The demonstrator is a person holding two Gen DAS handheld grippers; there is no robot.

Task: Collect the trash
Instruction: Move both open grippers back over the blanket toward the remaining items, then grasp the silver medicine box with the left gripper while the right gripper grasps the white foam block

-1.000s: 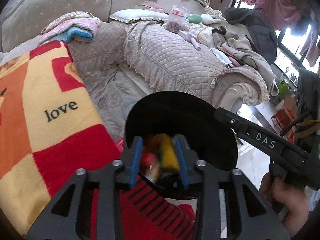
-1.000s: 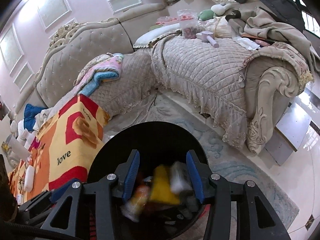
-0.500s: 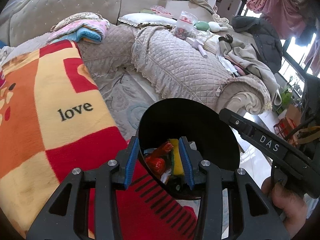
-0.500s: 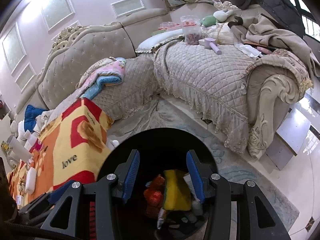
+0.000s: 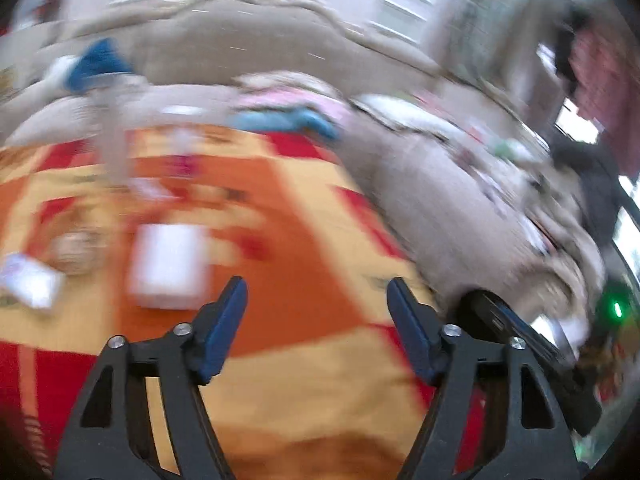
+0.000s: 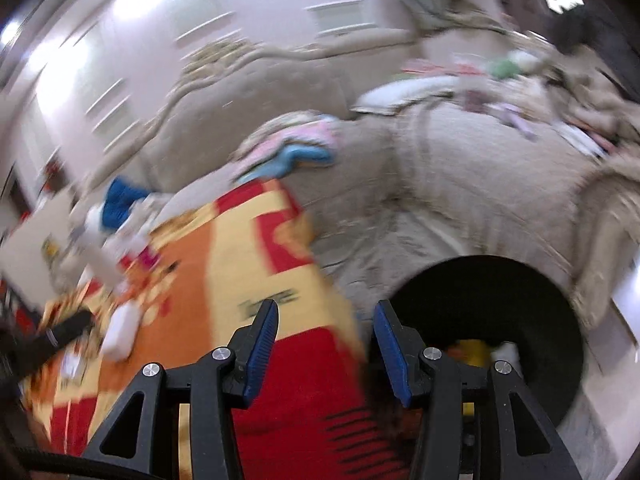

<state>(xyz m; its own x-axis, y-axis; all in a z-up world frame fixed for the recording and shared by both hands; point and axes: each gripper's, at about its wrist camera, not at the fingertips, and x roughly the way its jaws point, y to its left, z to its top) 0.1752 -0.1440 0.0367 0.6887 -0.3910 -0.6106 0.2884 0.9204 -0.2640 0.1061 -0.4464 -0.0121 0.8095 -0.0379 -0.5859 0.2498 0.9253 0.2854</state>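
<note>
The big beige sofa (image 6: 460,184) is soft and quilted, with carved curly edges. In front of it is a desk covered by a fuzzy blanket (image 5: 304,248) in red, orange and yellow squares.

The black round trash bin (image 6: 484,320) sits low beside the desk, next to the sofa. It looks smooth and stiff, and some yellow and white trash already lies inside.

More trash lies on the blanket, but it is very blurry. The biggest piece is a white box-like thing (image 5: 168,264), flat and squarish. It is probably light paper or card, so a soft squeeze across its short sides should lift it. Too hard a squeeze could crush it. Farther left is a small shiny packet (image 5: 30,282). It looks thin, crinkly and slippery, so pinching one edge seems best. Between them is a small brownish round thing (image 5: 76,248); I cannot tell what it is.

The left gripper (image 5: 316,320) has just been opening. Its blue fingers (image 5: 224,320) are wide apart with nothing between them. The right gripper (image 6: 324,348) has its fingers partly apart, also holding nothing.
</note>
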